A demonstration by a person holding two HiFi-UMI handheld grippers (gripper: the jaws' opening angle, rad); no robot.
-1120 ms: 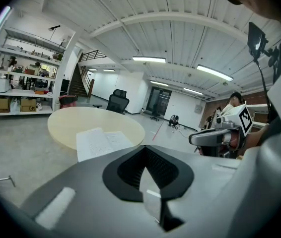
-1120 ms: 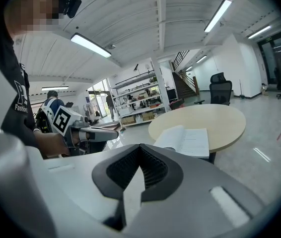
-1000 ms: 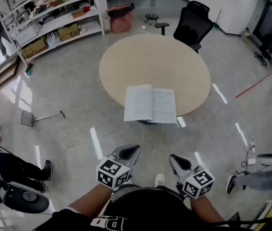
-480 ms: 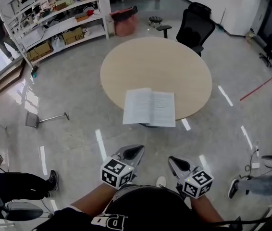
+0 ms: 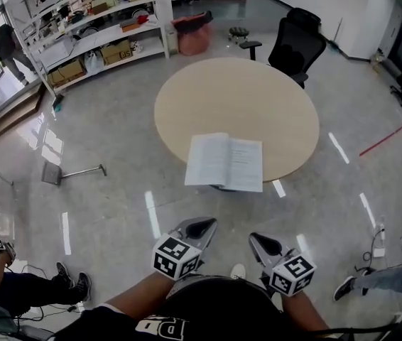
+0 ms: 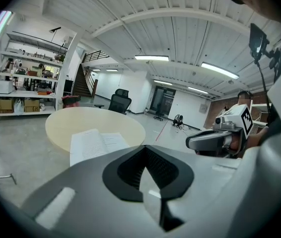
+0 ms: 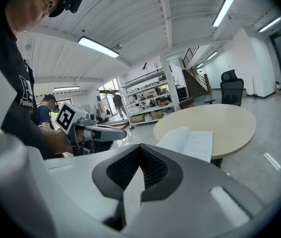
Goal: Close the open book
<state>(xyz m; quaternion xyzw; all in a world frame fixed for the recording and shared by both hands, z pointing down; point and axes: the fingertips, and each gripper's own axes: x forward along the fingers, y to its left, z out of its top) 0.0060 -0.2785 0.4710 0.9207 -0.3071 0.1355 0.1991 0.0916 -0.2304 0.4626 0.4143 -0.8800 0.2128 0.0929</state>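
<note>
While the head view is showing the left gripper [image 5: 202, 224] and right gripper [image 5: 256, 237] low in frame, well short of the counter [image 5: 236, 91], only the gripper views are showing the jaws closely. Both pairs are meeting at the tips with nothing between them. Each gripper view is also catching the other gripper alongside. The book [image 5: 224, 163] is lying open, pages up, at the counter's near edge, its near margin overhanging the rim. The page print is reading too small to make out. The book is hiding most of the counter's base.
</note>
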